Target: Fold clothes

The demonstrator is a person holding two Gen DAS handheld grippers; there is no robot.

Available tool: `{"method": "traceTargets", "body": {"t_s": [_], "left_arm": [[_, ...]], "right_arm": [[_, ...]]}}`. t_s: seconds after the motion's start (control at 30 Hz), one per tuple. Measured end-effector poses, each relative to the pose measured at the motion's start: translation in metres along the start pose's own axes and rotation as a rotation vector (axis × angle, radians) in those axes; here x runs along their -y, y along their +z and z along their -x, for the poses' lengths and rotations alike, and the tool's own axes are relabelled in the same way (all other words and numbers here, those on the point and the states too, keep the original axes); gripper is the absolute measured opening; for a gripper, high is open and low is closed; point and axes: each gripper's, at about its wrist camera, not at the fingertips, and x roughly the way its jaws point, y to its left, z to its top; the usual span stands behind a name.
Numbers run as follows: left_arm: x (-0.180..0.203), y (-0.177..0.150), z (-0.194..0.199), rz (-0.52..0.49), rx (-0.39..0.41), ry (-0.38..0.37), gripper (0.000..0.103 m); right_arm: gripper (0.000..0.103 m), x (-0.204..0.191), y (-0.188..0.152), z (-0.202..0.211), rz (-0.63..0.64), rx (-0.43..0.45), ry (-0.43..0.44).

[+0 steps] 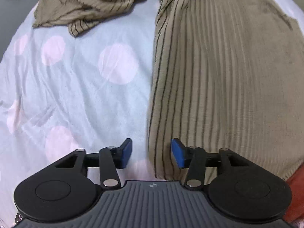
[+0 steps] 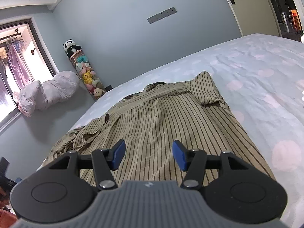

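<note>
1. A tan striped shirt is laid flat on the bed, collar at the far end, hem at the near end.
2. One sleeve is seen crumpled at the far left of the shirt; the other sleeve is folded over the far right corner.
3. The bed is covered by a pale sheet with pink dots.
4. The left claw is pointed down over the shirt's left edge; its blue pads are spread, one over the sheet and one over the cloth, and nothing is pinched.
5. The right claw is held above the near part of the shirt, pads spread apart, nothing gripped.
6. Beyond the bed, a tube of plush toys topped by a panda is seen against the wall, near a pillow by the window. A door is seen at the far right.
</note>
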Motion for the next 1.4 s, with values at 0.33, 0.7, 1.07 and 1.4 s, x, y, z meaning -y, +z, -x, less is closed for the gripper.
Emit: {"method": "traceTargets", "body": {"t_s": [0.33, 0.7, 1.07, 1.4], "left_arm": [[0.008, -0.005, -0.007, -0.050, 0.023, -0.046, 0.001], [0.044, -0.003, 0.049, -0.183, 0.135, -0.091, 0.001], [0.006, -0.005, 0.042, -0.122, 0.100, -0.086, 0.025], [-0.015, 0.050, 0.046, -0.035, 0.271, -0.109, 0.025]], "right_arm": [[0.059, 0.003, -0.001, -0.001, -0.032, 0.003, 0.018], [0.060, 0.001, 0.000, -0.004, -0.023, -0.008, 0.023], [0.061, -0.013, -0.003, -0.034, 0.069, -0.200, -0.041], [0.061, -0.017, -0.008, -0.039, 0.093, -0.224, -0.031]]}}
